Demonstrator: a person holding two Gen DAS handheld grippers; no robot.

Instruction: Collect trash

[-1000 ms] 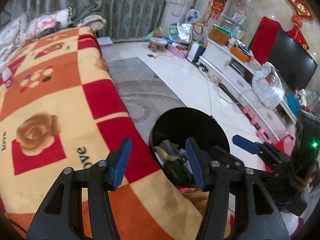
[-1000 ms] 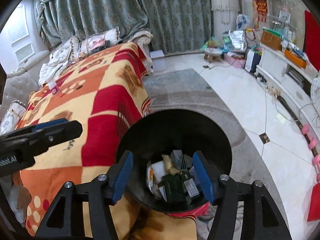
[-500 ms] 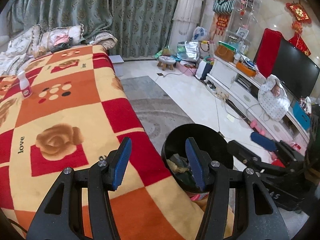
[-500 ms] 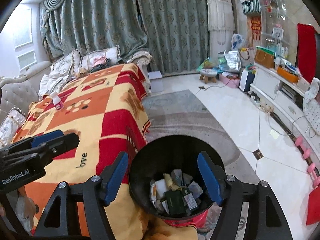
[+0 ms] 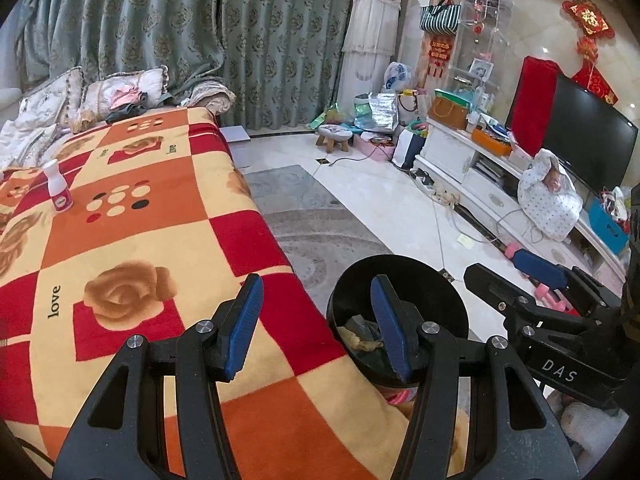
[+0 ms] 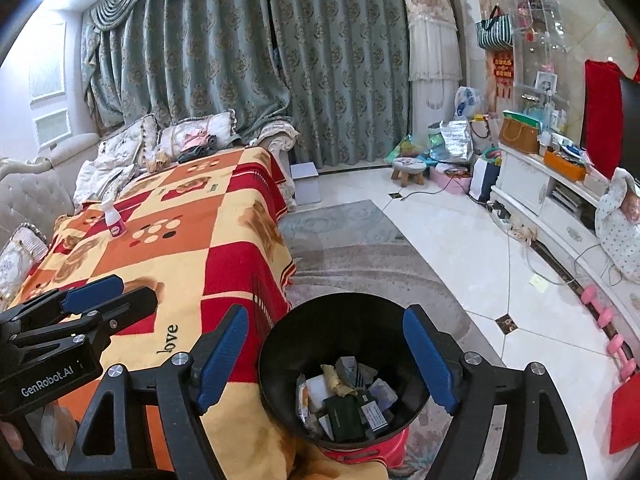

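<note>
Two empty claws, left claw (image 5: 316, 324), right claw (image 6: 326, 360), spread wide, round black bin (image 6: 344, 320), fleecy blanket (image 5: 132, 240)

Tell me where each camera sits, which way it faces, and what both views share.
Left wrist: on the left gripper, above the blanket, facing the curtains; its own open jaws show, with the right gripper at right.
Right wrist: on the right gripper, over the trash bin, facing the same way; its open jaws frame the bin, with the left gripper at left.
Shared: the bin, blanket, white bottle and stool.
</note>
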